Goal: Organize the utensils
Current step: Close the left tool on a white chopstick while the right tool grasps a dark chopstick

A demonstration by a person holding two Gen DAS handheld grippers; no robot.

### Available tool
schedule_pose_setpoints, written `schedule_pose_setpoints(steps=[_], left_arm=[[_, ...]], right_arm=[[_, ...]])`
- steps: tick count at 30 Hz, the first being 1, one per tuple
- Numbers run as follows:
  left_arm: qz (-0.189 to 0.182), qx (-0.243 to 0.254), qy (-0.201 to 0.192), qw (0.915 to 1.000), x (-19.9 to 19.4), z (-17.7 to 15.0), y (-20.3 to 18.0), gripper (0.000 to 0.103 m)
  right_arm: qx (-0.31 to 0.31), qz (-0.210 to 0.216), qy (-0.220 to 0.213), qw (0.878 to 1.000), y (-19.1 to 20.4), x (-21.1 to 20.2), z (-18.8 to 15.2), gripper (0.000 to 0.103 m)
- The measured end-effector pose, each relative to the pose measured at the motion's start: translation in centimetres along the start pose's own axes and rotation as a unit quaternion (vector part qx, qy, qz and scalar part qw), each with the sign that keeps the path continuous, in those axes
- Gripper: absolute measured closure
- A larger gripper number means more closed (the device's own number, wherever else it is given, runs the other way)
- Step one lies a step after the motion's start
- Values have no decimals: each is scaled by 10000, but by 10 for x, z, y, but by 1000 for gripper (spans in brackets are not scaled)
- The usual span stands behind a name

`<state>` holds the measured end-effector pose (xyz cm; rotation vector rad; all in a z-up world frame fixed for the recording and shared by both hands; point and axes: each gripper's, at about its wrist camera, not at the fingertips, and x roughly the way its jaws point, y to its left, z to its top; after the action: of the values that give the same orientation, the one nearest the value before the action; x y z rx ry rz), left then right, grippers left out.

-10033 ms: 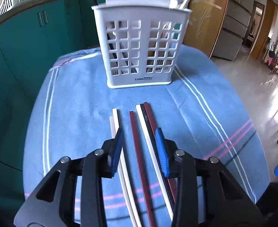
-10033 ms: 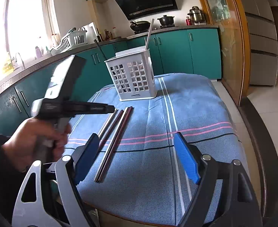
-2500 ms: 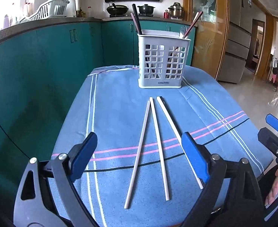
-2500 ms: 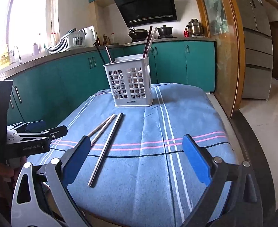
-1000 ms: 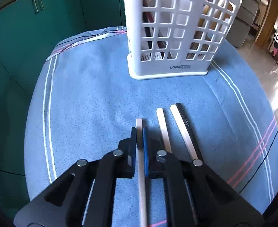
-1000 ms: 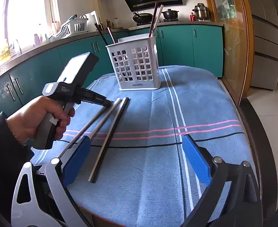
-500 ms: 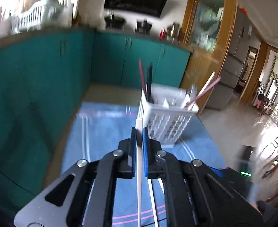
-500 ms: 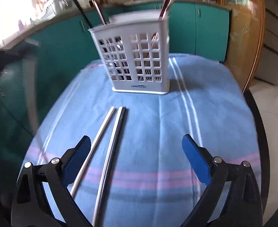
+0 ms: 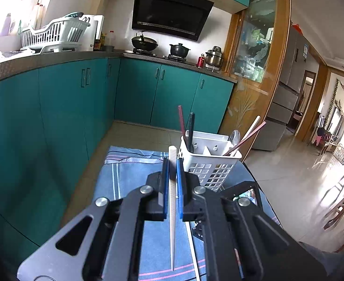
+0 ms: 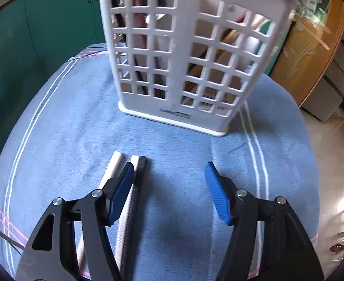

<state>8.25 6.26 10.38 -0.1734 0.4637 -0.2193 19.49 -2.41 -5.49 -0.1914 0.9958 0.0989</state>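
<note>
My left gripper (image 9: pixel 172 171) is clamped on a white chopstick (image 9: pixel 172 201), lifted above the cloth (image 9: pixel 129 178) just left of the caddy (image 9: pixel 210 164), which already holds chopsticks. My right gripper (image 10: pixel 169 187) hangs wide open, low over the cloth; two chopsticks (image 10: pixel 134 187) lie under its left finger, before the caddy.

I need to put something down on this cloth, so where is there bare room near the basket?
Bare cloth lies left of the utensil basket, and between its base and the two chopsticks lying in front. Another bare strip runs right of those chopsticks, under the right gripper. It is crowded at its left finger, over the chopsticks.
</note>
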Motion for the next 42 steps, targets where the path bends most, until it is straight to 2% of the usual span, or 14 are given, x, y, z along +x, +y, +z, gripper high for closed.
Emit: schedule_pose_setpoints(steps=[4, 5, 7, 10, 14, 17, 23, 25, 29, 33, 39, 42], left_arm=[[14, -82, -2, 10000, 0, 1, 4, 97], [21, -91, 2, 10000, 0, 1, 4, 97], [30, -102, 8, 9999, 0, 0, 6, 97], [32, -118, 37, 9999, 2, 0, 7, 97], [31, -160, 55, 9999, 3, 0, 10, 97], [3, -162, 41, 9999, 2, 0, 8, 97], [-17, -121, 81, 9999, 5, -1, 5, 97], [-15, -102, 98, 9999, 6, -1, 5, 97], [-10, -120, 127, 9998, 9, -1, 7, 97], [-3, -113, 161, 9998, 10, -2, 6, 97], [-32, -115, 139, 9998, 10, -1, 4, 97], [-34, -83, 151, 9998, 11, -1, 2, 97]], right_arm=[[-118, -113, 210, 9996, 13, 5, 10, 41], [-169, -144, 269, 9994, 12, 12, 11, 45], [-185, -236, 183, 9994, 11, 11, 9, 45], [53, 28, 97, 9999, 1, 7, 7, 47], [487, 102, -164, 9986, -28, -10, -4, 48], [473, 166, -26, 9987, -31, -8, -3, 48], [284, -73, 62, 9996, -21, -3, 0, 47], [331, 37, 72, 9994, -18, 2, -3, 48], [36, -288, -22, 9996, -2, 2, -2, 47], [220, -315, 148, 9992, -17, 9, -11, 47], [188, -374, 32, 9991, -17, 10, -16, 46], [197, -264, 19, 9995, -16, 11, -12, 60]])
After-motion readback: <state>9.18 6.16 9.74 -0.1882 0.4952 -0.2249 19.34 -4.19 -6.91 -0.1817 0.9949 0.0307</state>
